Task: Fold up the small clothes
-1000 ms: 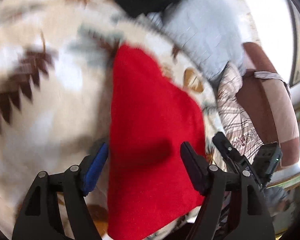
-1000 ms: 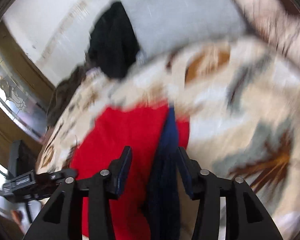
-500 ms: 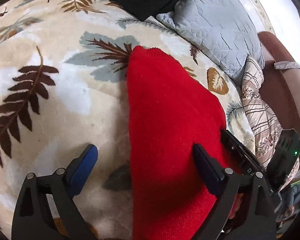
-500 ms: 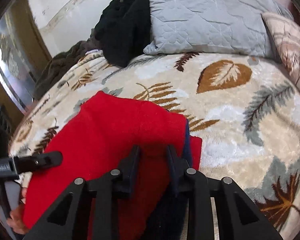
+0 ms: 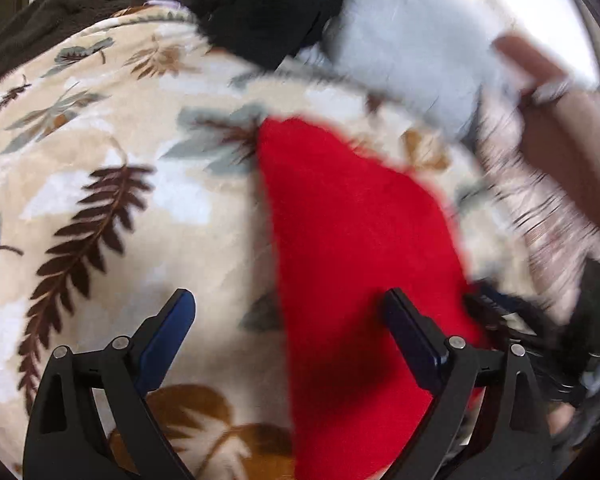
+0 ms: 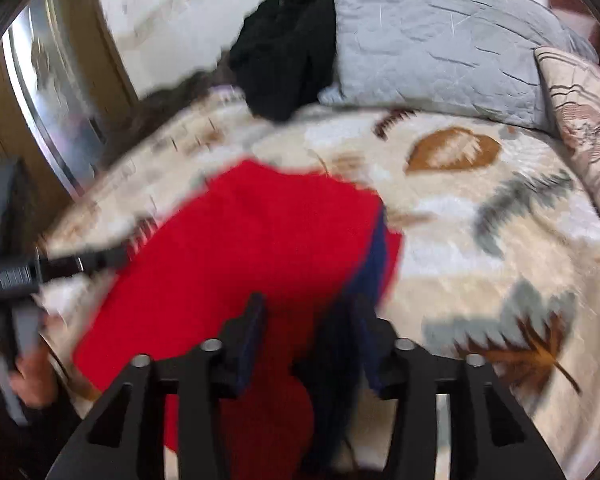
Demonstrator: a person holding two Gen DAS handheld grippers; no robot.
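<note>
left wrist view close above the leaf-print blanket [image 5: 100, 208], angled steeply down along its fingers, right wrist view alike from the opposite side, both share red garment [image 5: 352, 248] [image 6: 260, 248], grey pillow [image 6: 440, 48], black clothing pile [image 5: 268, 4]

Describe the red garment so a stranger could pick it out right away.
Start at the bed covered by a cream blanket printed with brown and grey leaves, with a grey pillow and a black garment at its far end. In the middle of that blanket lies the red garment, spread flat. It is the only bright red thing there, with a dark blue strip along one edge.
</note>
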